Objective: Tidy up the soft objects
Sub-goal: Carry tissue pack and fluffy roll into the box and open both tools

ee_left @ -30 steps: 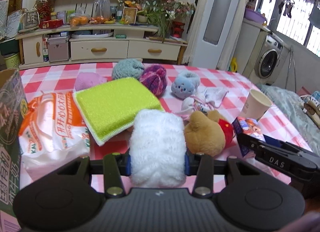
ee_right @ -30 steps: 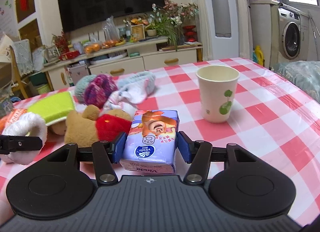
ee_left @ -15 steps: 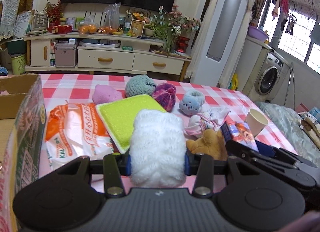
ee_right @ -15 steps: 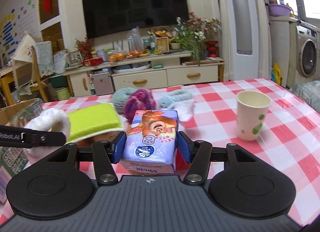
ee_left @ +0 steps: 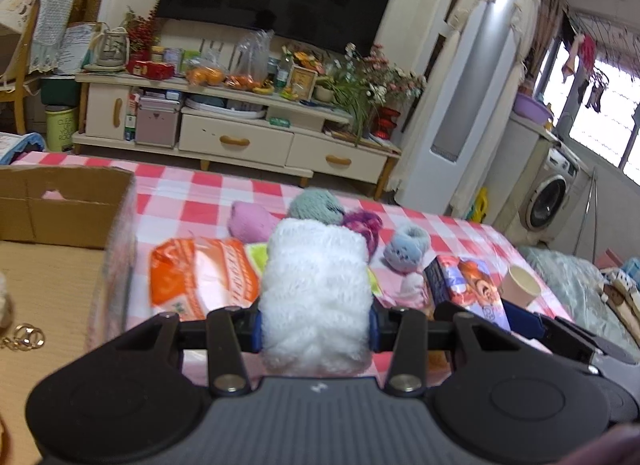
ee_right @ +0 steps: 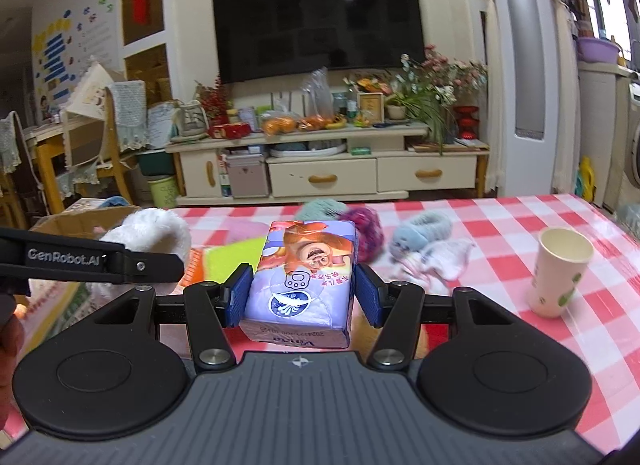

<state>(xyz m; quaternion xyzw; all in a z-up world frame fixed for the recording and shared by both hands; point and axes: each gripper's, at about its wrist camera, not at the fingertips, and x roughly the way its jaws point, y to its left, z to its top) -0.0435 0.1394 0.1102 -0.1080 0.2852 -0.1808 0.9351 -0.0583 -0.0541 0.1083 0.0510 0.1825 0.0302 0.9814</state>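
At the far left stands an open cardboard box (ee_left: 60,201), its floor mostly bare apart from a small metal ring (ee_left: 24,337) and something pale at the very edge that is too cropped to name. So the sorting looks to be at an early stage: little, if anything, has gone in yet.

Just right of the box, on the checked worktop (ee_left: 192,201), lies an orange-and-white plastic packet (ee_left: 200,281), with a yellow-green sponge pad (ee_right: 228,261) partly hidden behind what is being carried. The left claw (ee_left: 316,325) is closed on a white fluffy roll (ee_left: 316,289), its blue pads pressing into the pile on both sides; the roll is held clear of the worktop, beside the box's near wall. It looks thick, shaggy and easily squashed.

Further back sit a pink ball (ee_left: 252,221), a teal one (ee_left: 316,205), a purple one (ee_left: 362,225) and a pale blue plush piece (ee_left: 408,245), all untouched, plus a small white cloth (ee_right: 444,257).

To the right, the right claw (ee_right: 300,297) grips a tissue pack (ee_right: 304,277) in lilac wrap with a cartoon face, pads flat on its two sides, raised above the worktop. The wrapper is glossy and a little creased.

Far right, a paper cup (ee_right: 560,265) stands upright, well apart from the soft things.

Both carried items appear bound for the box; the balls, plush, cloth, pad and packet remain.
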